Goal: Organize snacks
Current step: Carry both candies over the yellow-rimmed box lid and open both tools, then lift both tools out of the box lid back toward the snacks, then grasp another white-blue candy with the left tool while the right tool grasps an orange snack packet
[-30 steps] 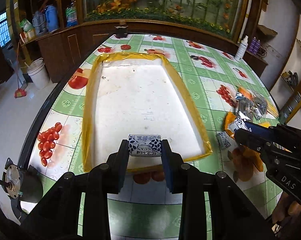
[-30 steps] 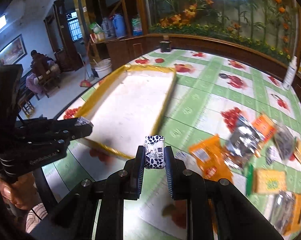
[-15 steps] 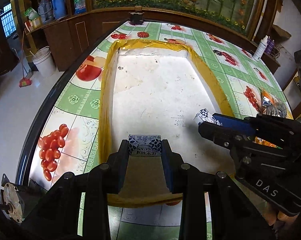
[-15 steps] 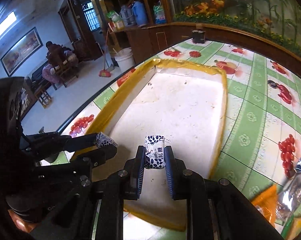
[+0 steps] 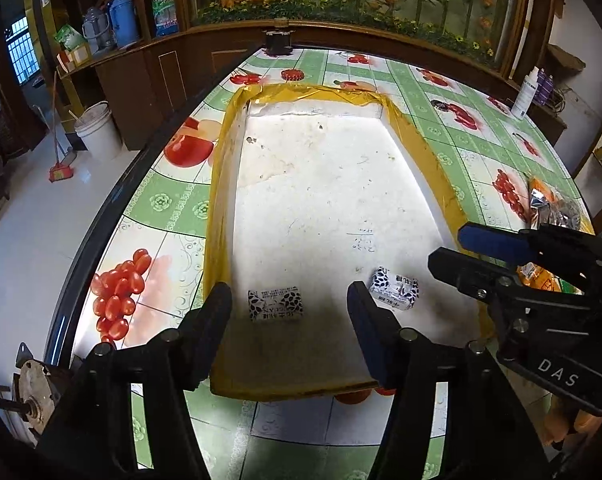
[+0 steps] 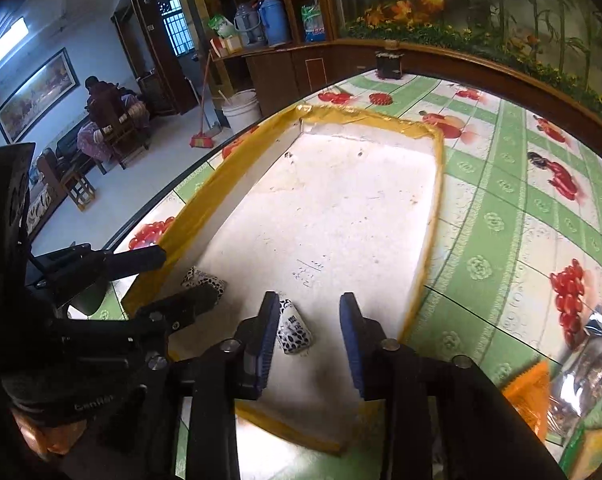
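I see the bench [image 5: 169, 200] carrying the yellow-rimmed white tray [image 5: 221, 184]. Left hand-held gripper [image 5: 289, 300] has just been opening, released; its spotted candy [image 5: 275, 303] lies on the tray floor between the jaws. Right hand-held gripper [image 6: 309, 312], just opening too, stands released; second candy [image 6: 293, 328] lies against its left pad.

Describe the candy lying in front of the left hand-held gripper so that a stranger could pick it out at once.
Find the big white foam tray with yellow taped rim on the green fruit-print tablecloth. At its near end lie two small black-and-white spotted wrapped candies. Yours is the left one, lying flat near the tray's left wall, unlike the tilted right one.
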